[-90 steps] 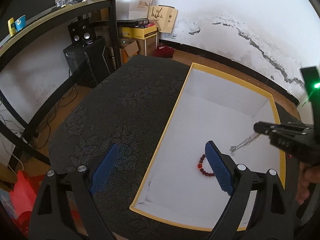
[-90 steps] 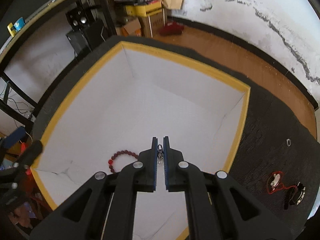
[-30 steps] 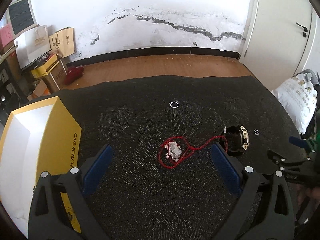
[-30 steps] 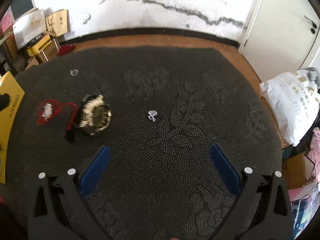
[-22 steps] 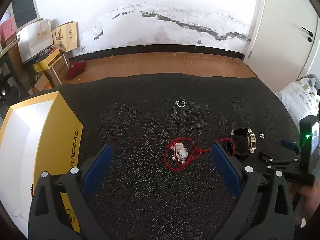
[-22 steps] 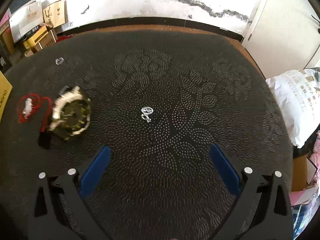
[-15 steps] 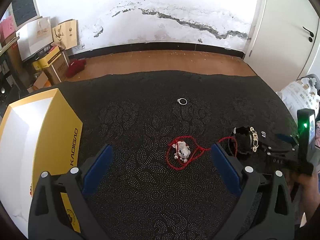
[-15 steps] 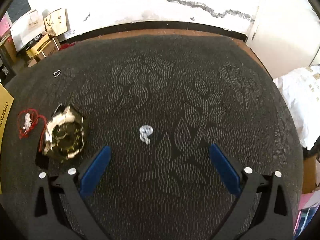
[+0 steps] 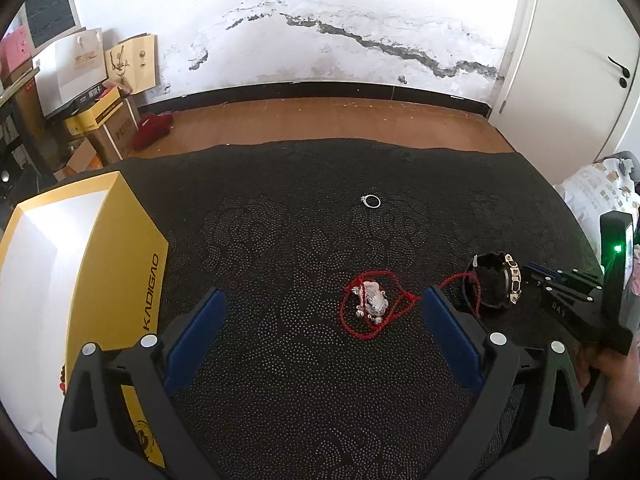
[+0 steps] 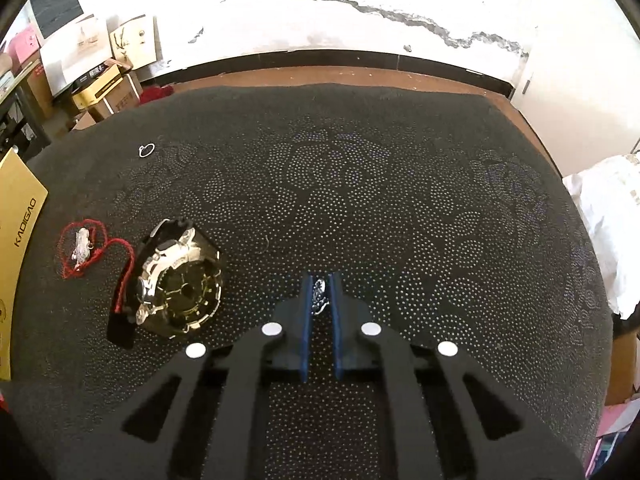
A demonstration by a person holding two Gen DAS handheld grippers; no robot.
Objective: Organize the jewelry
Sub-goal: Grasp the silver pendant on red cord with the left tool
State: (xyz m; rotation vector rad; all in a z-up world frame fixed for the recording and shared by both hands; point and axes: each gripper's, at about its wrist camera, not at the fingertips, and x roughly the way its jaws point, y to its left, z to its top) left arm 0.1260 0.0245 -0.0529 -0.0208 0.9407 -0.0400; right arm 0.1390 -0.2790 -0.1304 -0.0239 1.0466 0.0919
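1. A small silver charm [image 10: 320, 297] sits between the blue pads [image 10: 306, 320] of the right gripper [image 10: 320, 296], down at the black dotted cloth [image 10: 360, 200] that covers the counter. The jaws are drawn nearly together on the charm, with only a narrow gap on either side of it.
2. To the left of that gripper lies a wristwatch [image 10: 176, 280] with a silver bezel and dark dial, face up in the right wrist view. In the left wrist view the wristwatch [image 9: 496, 286] rests just ahead of the right gripper [image 9: 538, 276].
3. A red cord necklace [image 9: 370, 306] with a silver pendant lies coiled beside the watch, one strand of the cord running over to the watch. From the right wrist camera, the necklace [image 10: 82, 248] shows to the left of the watch.
4. A thin silver ring [image 9: 372, 201] lies alone farther back on the cloth, well apart from the necklace; it also shows in the right wrist view [image 10: 146, 150].
5. The left gripper [image 9: 320, 320] hovers over the cloth with its jaws spread wide and nothing between them; the necklace lies ahead, in line with the gap.
6. A yellow box [image 9: 120, 264] with a white inside stands at the left edge of the cloth.
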